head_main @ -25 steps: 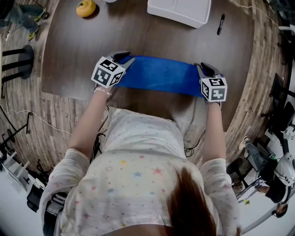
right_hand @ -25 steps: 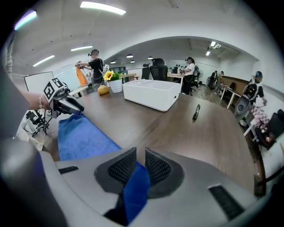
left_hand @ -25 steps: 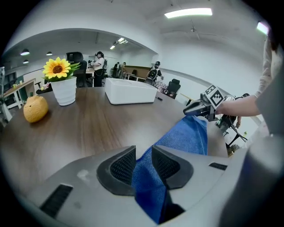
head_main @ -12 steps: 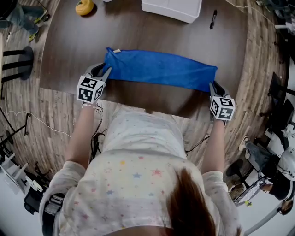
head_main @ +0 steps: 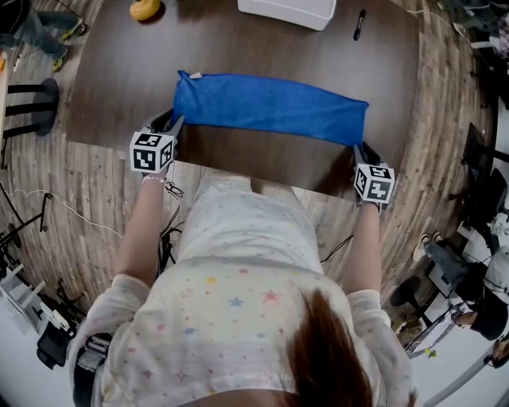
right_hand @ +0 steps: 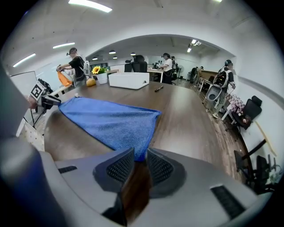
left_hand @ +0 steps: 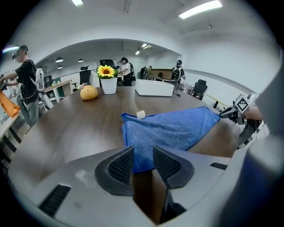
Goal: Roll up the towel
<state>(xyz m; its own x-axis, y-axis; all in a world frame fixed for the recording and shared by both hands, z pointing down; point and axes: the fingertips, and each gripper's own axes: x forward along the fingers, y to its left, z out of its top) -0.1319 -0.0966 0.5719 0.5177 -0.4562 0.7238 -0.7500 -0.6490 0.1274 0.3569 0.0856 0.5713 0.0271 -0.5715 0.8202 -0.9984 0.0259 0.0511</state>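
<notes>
The blue towel (head_main: 266,107) lies flat as one long band across the dark wooden table (head_main: 111,71). My left gripper (head_main: 171,125) is at the towel's near left corner. In the left gripper view the towel (left_hand: 177,128) runs its corner in between the jaws of the left gripper (left_hand: 143,153); they have just been opening and stand apart from the cloth. My right gripper (head_main: 358,149) is at the near right corner. In the right gripper view the towel (right_hand: 106,119) narrows to a tip pinched by the right gripper (right_hand: 140,155).
A white tray (head_main: 286,9), a black pen (head_main: 358,24) and a yellow object (head_main: 145,9) lie at the table's far side. A sunflower pot (left_hand: 108,80) stands beyond them. The table's near edge runs just under both grippers. People stand in the background.
Both grippers have moved apart and toward the table's near edge, drawing the towel out into a longer, flatter band. The gap between the left jaws looks wider.
</notes>
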